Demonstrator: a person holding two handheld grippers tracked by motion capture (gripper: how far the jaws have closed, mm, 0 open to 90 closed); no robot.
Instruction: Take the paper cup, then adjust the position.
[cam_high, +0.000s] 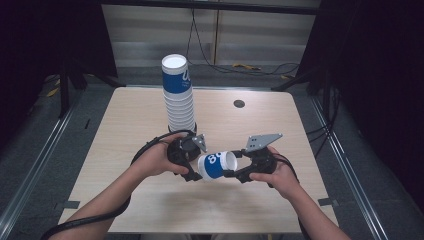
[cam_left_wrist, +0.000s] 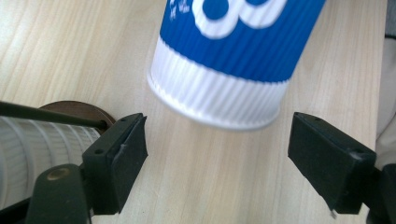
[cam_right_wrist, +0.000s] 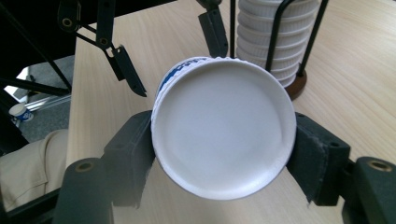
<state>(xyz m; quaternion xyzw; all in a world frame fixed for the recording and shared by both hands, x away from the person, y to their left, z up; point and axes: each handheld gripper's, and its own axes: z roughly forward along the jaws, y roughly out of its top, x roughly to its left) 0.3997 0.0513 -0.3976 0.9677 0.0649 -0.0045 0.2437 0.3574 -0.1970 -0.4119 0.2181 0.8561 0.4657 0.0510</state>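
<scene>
Right tool (cam_right_wrist: 219, 154): pinched on the base end of a blue-and-white paper cup (cam_high: 216, 165), which is held sideways above the worktop (cam_high: 280, 125). Left tool (cam_left_wrist: 217, 158): spread, nothing gripped, the cup's rim end just ahead.

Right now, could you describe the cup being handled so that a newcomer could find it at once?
Start at the tall stack of cups at the back of the wooden table. In front of it, between the person's hands, the right gripper clamps a single paper cup. Unlike the stacked cups, it lies sideways and alone, off the table.
</scene>
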